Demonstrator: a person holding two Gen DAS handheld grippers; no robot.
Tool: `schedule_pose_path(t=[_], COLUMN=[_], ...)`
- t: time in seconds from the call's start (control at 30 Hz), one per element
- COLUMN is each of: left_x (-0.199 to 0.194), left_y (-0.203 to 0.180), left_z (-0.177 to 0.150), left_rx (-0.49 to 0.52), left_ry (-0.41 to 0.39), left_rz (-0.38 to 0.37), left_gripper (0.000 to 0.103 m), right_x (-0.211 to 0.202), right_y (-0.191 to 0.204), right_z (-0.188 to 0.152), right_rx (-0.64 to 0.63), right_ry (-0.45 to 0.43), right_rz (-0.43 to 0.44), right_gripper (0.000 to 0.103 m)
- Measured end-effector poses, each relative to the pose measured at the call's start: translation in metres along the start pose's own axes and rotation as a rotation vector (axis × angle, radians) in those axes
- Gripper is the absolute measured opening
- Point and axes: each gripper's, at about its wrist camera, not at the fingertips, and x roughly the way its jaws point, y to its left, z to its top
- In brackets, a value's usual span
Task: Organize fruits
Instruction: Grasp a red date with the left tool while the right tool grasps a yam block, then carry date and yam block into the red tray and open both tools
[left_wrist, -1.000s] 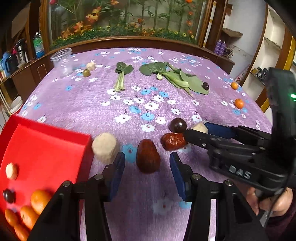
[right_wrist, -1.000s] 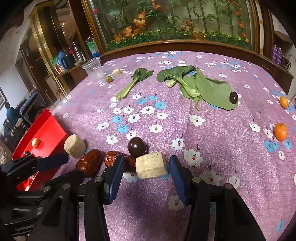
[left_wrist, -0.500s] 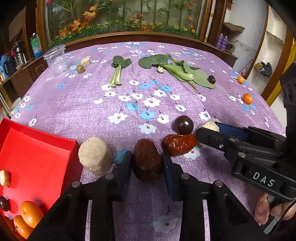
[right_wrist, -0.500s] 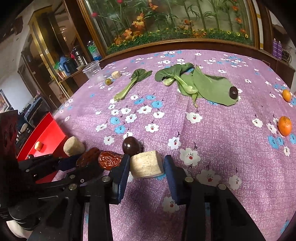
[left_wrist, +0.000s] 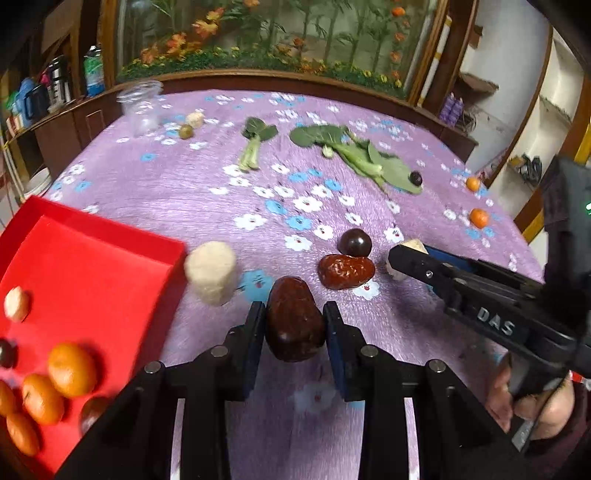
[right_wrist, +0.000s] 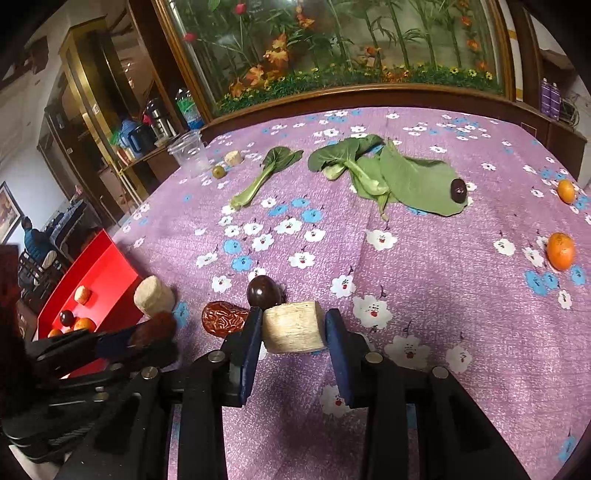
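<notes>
The desk (left_wrist: 184, 192) in its purple flowered cloth carries a red tray (left_wrist: 92, 266) at its left edge. Right of the tray, the left gripper (left_wrist: 294, 325) clamps a dark date (left_wrist: 293, 319), long axis running away along the fingers. Further right, the right gripper (right_wrist: 293, 328) pinches a pale cut chunk (right_wrist: 293, 326) lying crosswise, a wrinkled red date (right_wrist: 225, 318) and dark round fruit (right_wrist: 263, 291) crowding beside it.
</notes>
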Motion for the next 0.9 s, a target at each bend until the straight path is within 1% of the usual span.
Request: schedule_pose_path(t=[0.1, 0.23, 0.3, 0.43, 0.6, 0.7, 0.9], left_x=[-0.023, -0.057, -0.076, -0.098, -0.115, -0.123, -0.129], left_y=[0.014, 0.043, 0.063, 0.099, 0.142, 0.163, 0.187], left_z=[-0.006, -0.015, -0.022, -0.032, -0.048, -0.056, -0.066], left_rx=[-0.049, -0.124, -0.169, -0.251, -0.345, -0.388, -0.413], left_ry=[-0.032, -0.079, -0.111, -0.147, -0.179, -0.197, -0.215], left_rz=[-0.009, -0.011, 0.001, 0.022, 0.041, 0.046, 0.072], left_gripper=[0.031, 0.031, 0.031, 0.031, 0.031, 0.031, 0.031], right_x=[-0.008, -0.026, -0.033, -0.038, -0.038, -0.038, -0.029], right_y=[0.002, 0.014, 0.020, 0.041, 0.073, 0.098, 0.150], right_z=[-0.002, -0.007, -0.010, -0.012, -0.008, -0.005, -0.003], right_rx=[0.010, 0.015, 0.035, 0.034, 0.017, -0.004, -0.062], right_ry=[-0.023, -0.053, -0.050, -0.025, 0.001, 0.013, 0.050], right_rz=[0.006, 0.017, 0.047, 0.091, 0.147, 0.188, 0.277], right_gripper=[0.038, 0.038, 0.038, 0.038, 0.038, 0.038, 0.038])
